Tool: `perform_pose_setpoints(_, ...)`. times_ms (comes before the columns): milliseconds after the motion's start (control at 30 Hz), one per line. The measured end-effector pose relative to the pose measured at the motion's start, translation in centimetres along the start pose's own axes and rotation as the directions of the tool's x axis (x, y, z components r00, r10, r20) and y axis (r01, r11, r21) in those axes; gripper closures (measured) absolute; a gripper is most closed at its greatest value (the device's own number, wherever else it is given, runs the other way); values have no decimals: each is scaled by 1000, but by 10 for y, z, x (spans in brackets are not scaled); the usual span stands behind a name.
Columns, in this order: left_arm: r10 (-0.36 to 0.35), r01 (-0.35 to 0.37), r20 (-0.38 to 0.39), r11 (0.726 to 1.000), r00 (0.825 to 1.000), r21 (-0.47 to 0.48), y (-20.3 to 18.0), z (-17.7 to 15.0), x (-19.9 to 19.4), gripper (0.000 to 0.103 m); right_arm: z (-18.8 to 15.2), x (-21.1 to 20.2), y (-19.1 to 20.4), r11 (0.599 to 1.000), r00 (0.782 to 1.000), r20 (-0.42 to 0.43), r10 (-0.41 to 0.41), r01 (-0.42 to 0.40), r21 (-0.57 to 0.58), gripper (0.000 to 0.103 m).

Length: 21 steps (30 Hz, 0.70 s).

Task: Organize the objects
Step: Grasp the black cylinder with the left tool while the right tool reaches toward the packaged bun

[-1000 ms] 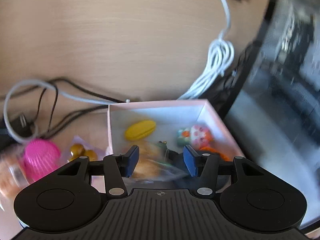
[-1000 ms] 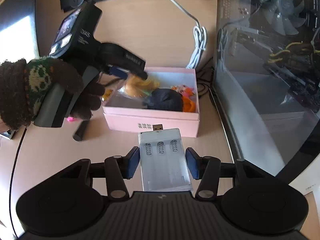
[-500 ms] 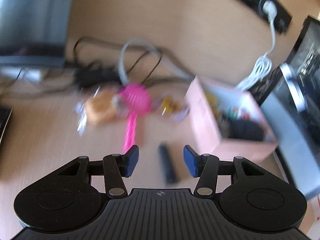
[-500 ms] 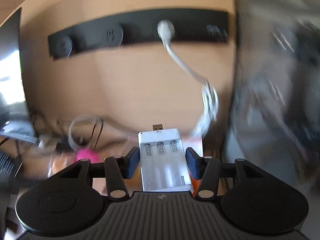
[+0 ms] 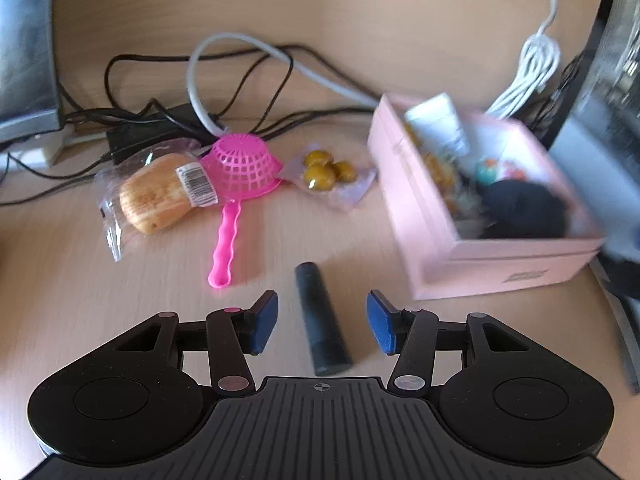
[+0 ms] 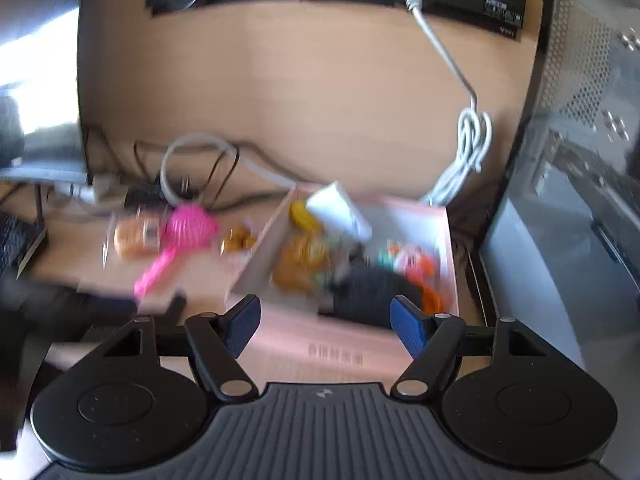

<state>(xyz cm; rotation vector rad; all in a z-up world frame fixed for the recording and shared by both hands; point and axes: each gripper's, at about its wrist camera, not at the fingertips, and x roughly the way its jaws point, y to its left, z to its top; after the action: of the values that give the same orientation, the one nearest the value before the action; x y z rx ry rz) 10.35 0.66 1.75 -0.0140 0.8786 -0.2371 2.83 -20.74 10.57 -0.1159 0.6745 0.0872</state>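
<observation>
Left gripper: the left gripper hangs low over the bench, its blue pads apart and clear of everything; released.
Black tube: a short black cylindrical tube lies flat on the bench at lower centre of the left view, between the left gripper's jaws but touched by neither pad.
Right gripper: the right gripper sits above the near wall of the box at lower centre of the right view; its jaws are opening and nothing is between them.
Pink box: an open pink rectangular cardboard box stands at the right of the left view.
White charger: a white rectangular plastic battery charger shows tilted and blurred at the box's far left corner; whether it rests there cannot be told.
Box contents: a black rounded object, a yellow piece and small colourful toys, all blurred.
Pink strainer: a pink plastic toy strainer lies upside down at centre left, handle toward the camera.
Bread: a wrapped bread roll touches the strainer's left side.
Olives: a clear packet of olives lies between strainer and box.
Cables: black and grey cables tangle behind them.
</observation>
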Motion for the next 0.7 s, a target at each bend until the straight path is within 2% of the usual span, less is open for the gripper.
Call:
perform_pose_setpoints(100, 20, -20, -39, 1000, 999, 11, -4, -2, 10, 51, -19, -11, 3, 1000, 1000, -18, -12, 12, 0, 29)
perform_pose_setpoints(167, 24, -23, -50, 1000, 998, 14, -5, -3, 11, 65, -28, -16, 1, 1000, 999, -31, -20, 20, 12, 29)
perform_pose_setpoints(200, 29, -28, -57, 1000, 998, 13, -6, -4, 12, 77, -32, -18, 0, 999, 999, -37, -30, 31, 17, 29)
perform_pose_setpoints(233, 39, -38, -56, 999, 998, 11, -6, -4, 11, 80, -34, -20, -1, 999, 998, -43, -41, 42, 21, 29)
perform_pose_setpoints(467, -7, 6, -61, 1000, 998, -23, 10, -14, -12, 81, -36, -27, -1, 998, 998, -46, -53, 55, 44, 26)
perform_pose_setpoints(600, -37, 32, -67, 996, 997, -78, 34, -31, -37, 81, -27, -21, 14, 1000, 999, -31, -13, 14, 22, 25)
perform_pose_setpoints(700, -34, 27, -64, 994, 997, -108, 56, -46, -59, 81, -17, -11, 34, 999, 999, -22, 35, -35, -7, 23)
